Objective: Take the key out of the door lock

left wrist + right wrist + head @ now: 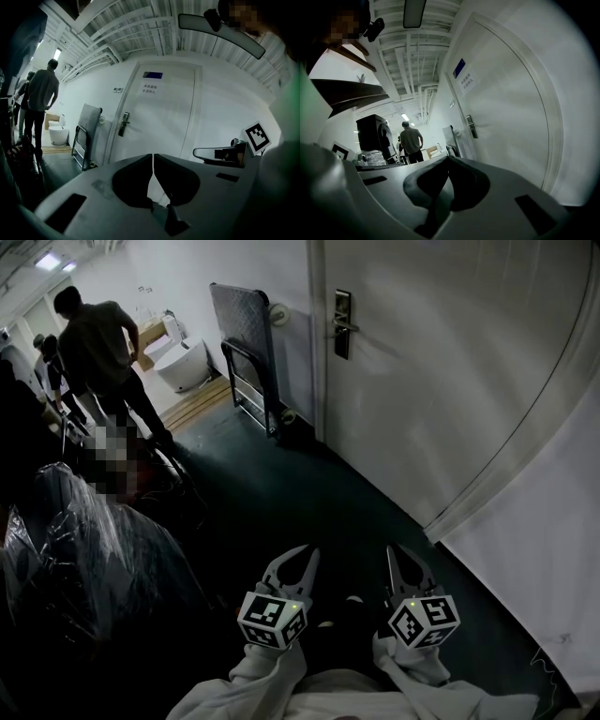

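Observation:
A white door (450,362) stands far ahead on the right. It carries a dark lock plate with a lever handle (342,322), also seen small as the lock plate (123,123) and the lock plate (471,126). At this distance I cannot make out a key. My left gripper (307,553) and right gripper (395,552) hang side by side low over the dark floor, well short of the door. The left gripper (152,157) has its jaws shut on nothing. The right gripper (447,159) also shows its tips together with nothing in them.
A folded platform cart (246,343) leans against the wall left of the door. A person (98,348) stands at the far left near a white fixture (183,362). Plastic-wrapped goods (84,549) crowd the left side. The dark floor (309,484) runs up to the door.

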`<control>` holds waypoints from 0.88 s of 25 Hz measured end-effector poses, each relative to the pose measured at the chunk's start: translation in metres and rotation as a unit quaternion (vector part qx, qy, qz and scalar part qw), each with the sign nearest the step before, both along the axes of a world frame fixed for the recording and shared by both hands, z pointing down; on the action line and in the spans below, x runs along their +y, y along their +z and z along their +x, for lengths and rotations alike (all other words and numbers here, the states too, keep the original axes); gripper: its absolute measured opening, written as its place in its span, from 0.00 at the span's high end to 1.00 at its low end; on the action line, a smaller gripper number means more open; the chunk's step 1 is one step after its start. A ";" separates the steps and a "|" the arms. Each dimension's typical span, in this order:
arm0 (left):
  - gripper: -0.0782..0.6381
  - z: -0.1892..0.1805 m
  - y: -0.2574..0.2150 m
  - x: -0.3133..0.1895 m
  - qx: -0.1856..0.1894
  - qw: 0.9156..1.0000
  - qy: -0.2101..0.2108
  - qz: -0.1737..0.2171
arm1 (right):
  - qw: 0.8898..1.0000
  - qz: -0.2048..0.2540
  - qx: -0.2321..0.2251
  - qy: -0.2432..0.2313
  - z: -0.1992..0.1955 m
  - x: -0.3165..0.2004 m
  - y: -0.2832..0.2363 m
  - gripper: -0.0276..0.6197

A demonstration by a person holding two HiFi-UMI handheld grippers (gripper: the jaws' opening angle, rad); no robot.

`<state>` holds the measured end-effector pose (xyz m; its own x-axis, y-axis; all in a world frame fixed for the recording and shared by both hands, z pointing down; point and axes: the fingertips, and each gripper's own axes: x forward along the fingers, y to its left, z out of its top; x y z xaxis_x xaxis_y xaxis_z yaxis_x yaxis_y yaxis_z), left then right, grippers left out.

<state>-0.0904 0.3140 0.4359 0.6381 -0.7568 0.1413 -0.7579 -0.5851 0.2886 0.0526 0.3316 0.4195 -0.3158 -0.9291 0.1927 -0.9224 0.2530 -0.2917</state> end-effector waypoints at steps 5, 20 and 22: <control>0.86 -0.003 0.003 -0.012 0.001 1.000 -0.001 -0.004 | 1.000 -0.003 0.001 -0.002 -0.003 -0.015 0.002 0.88; 0.86 0.012 0.000 -0.121 -0.008 1.000 -0.017 0.004 | 1.000 0.001 -0.013 -0.010 0.016 -0.132 0.000 0.88; 0.86 0.015 -0.003 -0.140 -0.007 1.000 -0.021 0.006 | 1.000 0.003 -0.012 -0.016 0.019 -0.153 -0.003 0.88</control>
<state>-0.0753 0.1736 0.4327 0.6037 -0.7847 0.1404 -0.7859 -0.5563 0.2700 0.0718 0.1781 0.4169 -0.3505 -0.9192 0.1797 -0.9066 0.2847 -0.3115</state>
